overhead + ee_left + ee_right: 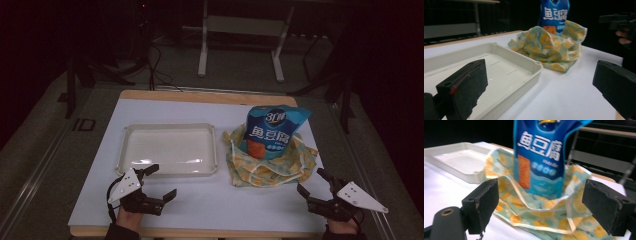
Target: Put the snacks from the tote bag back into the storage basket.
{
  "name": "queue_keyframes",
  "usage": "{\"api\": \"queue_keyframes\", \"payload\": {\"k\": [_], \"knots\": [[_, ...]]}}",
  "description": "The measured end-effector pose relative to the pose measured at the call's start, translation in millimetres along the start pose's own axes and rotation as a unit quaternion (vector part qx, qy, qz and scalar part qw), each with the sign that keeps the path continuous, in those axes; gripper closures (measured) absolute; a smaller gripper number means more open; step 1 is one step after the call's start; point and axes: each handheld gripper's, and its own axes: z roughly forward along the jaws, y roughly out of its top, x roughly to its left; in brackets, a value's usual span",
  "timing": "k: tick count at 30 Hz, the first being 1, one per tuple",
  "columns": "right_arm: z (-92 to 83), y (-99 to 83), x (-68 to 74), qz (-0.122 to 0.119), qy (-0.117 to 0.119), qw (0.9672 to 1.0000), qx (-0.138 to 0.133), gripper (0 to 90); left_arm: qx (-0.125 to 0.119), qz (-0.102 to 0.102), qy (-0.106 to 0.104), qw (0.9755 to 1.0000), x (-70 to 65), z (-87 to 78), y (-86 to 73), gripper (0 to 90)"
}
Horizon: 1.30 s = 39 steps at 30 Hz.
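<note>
high view: left gripper (160, 181) and right gripper (313, 181) both gape, holding nothing; blue snack bag (270, 131) stands in the patterned cloth bag (270, 162) just ahead of the right one. left gripper view: white tray (524, 65) lies beneath its spread jaws. right gripper view: the snack bag (540, 157) stands beyond its parted jaws.

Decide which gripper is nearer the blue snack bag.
Right. The right gripper sits just in front of the blue snack bag; the left gripper is across the table, before the tray.

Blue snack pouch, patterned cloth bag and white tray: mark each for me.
blue snack pouch (269, 131), high view, front panel.
patterned cloth bag (260, 170), high view, near folded edge.
white tray (168, 126), high view, far rim.
</note>
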Motion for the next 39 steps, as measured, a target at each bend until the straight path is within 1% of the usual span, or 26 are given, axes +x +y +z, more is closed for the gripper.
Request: {"api": "queue_keyframes", "payload": {"k": [1,5,7,8,9,10,11,12,13,14,16,17,19,20,21,22,23,24,27,31,32,33,35,37,38,39], "knots": [[0.0,-0.2,0.6,0.003,-0.003,1.0000,0.006,13.8,-0.001,0.001,0.000,1.0000,0.0,0.4,-0.4,0.4],[-0.9,-0.2,0.6,0.006,-0.002,1.0000,0.007,13.8,0.002,0.000,-0.005,1.0000,0.7,1.0,-0.5,0.4],[-7.0,0.1,-1.0,0.010,0.001,0.9999,0.011,13.7,0.011,0.004,-0.005,0.9999,0.3,1.1,1.2,0.4],[-7.0,0.1,-1.0,0.010,0.001,0.9999,0.011,13.7,0.016,0.000,-0.010,0.9998,0.9,0.9,2.0,0.4],[-9.6,-0.3,-1.9,0.007,0.000,0.9999,0.011,13.7,0.013,-0.003,-0.010,0.9999,1.2,0.5,2.3,0.4],[-13.8,-0.5,-4.2,0.012,-0.006,0.9999,0.009,13.6,0.012,-0.012,-0.014,0.9997,2.0,0.4,3.4,0.4],[-13.8,-0.5,-4.2,0.012,-0.006,0.9999,0.009,13.6,0.015,-0.017,-0.021,0.9995,2.9,0.6,4.8,0.4],[-15.5,-0.2,-6.2,0.018,-0.008,0.9998,0.009,13.4,0.015,-0.020,-0.027,0.9993,3.0,1.4,6.2,0.4],[-18.4,1.1,-10.1,0.033,-0.006,0.9994,0.004,13.0,0.017,-0.020,-0.037,0.9990,2.5,4.2,8.7,0.4],[-19.2,2.1,-11.8,0.037,-0.006,0.9993,0.001,13.0,0.017,-0.020,-0.037,0.9990,2.5,4.2,8.7,0.4],[-20.5,4.3,-14.1,0.041,-0.007,0.9991,0.000,12.9,0.030,-0.021,-0.045,0.9983,2.3,10.9,11.5,0.4],[-20.6,5.4,-14.9,0.043,-0.005,0.9991,0.000,12.8,0.030,-0.021,-0.045,0.9983,2.3,10.9,11.5,0.4],[-20.1,6.4,-15.4,0.041,-0.006,0.9991,-0.001,12.5,0.034,-0.024,-0.040,0.9983,1.8,15.0,13.7,0.4],[-18.9,8.2,-15.1,0.038,-0.005,0.9993,0.001,12.5,0.029,-0.035,-0.047,0.9979,2.6,18.3,17.6,0.4],[-18.0,9.0,-15.3,0.037,-0.002,0.9993,0.005,12.5,0.020,-0.038,-0.045,0.9980,3.2,19.1,20.5,0.4],[-18.0,9.0,-15.3,0.037,-0.002,0.9993,0.005,12.5,0.020,-0.038,-0.045,0.9980,3.2,19.1,20.5,0.4],[-15.5,11.6,-15.0,0.032,-0.002,0.9994,0.012,12.5,0.015,-0.042,-0.048,0.9978,4.1,19.5,22.9,0.4],[-14.4,12.7,-15.6,0.032,0.004,0.9994,0.015,12.4,0.014,-0.041,-0.046,0.9980,4.8,20.1,24.8,0.4],[-11.1,15.5,-16.1,0.034,0.005,0.9992,0.020,12.3,0.015,-0.033,-0.048,0.9982,7.3,23.1,31.8,0.4],[-5.9,19.1,-19.7,0.036,0.014,0.9990,0.022,12.2,0.019,-0.033,-0.057,0.9977,8.8,30.9,35.7,0.4],[-4.5,20.1,-20.2,0.034,0.014,0.9991,0.023,12.3,0.023,-0.032,-0.054,0.9978,8.9,34.0,36.8,0.4],[-0.8,22.5,-21.1,0.030,0.019,0.9991,0.025,12.3,0.023,-0.033,-0.063,0.9972,9.3,39.2,38.6,0.4],[2.6,24.5,-21.3,0.025,0.018,0.9992,0.023,12.3,0.025,-0.030,-0.060,0.9974,9.2,41.9,40.0,0.4],[6.3,26.6,-21.2,0.023,0.016,0.9992,0.027,11.3,0.027,-0.030,-0.068,0.9969,9.2,47.1,42.9,0.4],[8.5,27.9,-21.0,0.022,0.017,0.9992,0.028,11.2,0.027,-0.028,-0.068,0.9969,9.2,49.8,44.6,0.4],[8.5,27.9,-21.0,0.022,0.017,0.9992,0.028,11.2,0.026,-0.032,-0.076,0.9963,9.6,52.5,46.2,0.4]]}}
